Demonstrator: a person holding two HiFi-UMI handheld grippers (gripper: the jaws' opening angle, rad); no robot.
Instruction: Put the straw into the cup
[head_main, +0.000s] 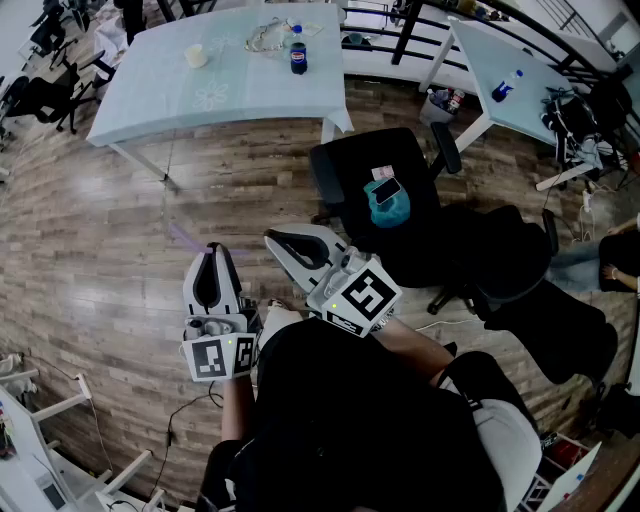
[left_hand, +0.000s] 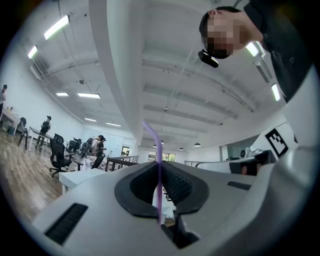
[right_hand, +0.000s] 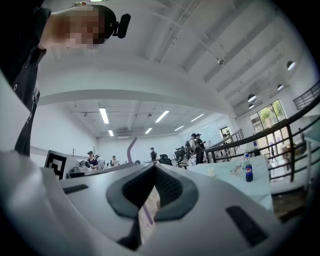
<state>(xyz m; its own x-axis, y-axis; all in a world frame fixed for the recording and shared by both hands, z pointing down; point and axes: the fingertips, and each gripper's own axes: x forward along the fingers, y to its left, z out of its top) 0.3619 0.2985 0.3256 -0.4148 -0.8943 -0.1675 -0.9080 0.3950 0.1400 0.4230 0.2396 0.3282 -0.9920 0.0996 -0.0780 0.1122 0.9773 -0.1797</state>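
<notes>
Jaws of the left gripper (left_hand: 159, 167) are pressed together on a thin purple straw (left_hand: 151, 135). They pinch it low on its length, so most of it stands free beyond the tips, and the free end kinks toward 11 o'clock in the left gripper view. The right gripper (right_hand: 153, 170) sits just beside it at 3 o'clock with its tips meeting and, as far as I can tell, nothing clamped. A purplish streak shows through the gap lower down, too small to identify.

The paper cup (head_main: 196, 55) stands well apart, at 12 o'clock in the head view, on the pale table (head_main: 150, 105). A soda bottle (head_main: 298, 50) is at its 3 o'clock.

- **Slip or swivel:** the straw is slender and smooth, so a narrow pinch may let it pivot and leave the tip badly aimed.
- **Missed mouth:** with the end bent, the tip probably won't go where the gripper points, and it could catch the rim and buckle.
- **Tipped cup:** the cup looks light and nothing braces it, so a sideways nudge could knock it over.
- **Approach:** the black office chair (head_main: 350, 175) at 2 o'clock crowds the way to the table.
</notes>
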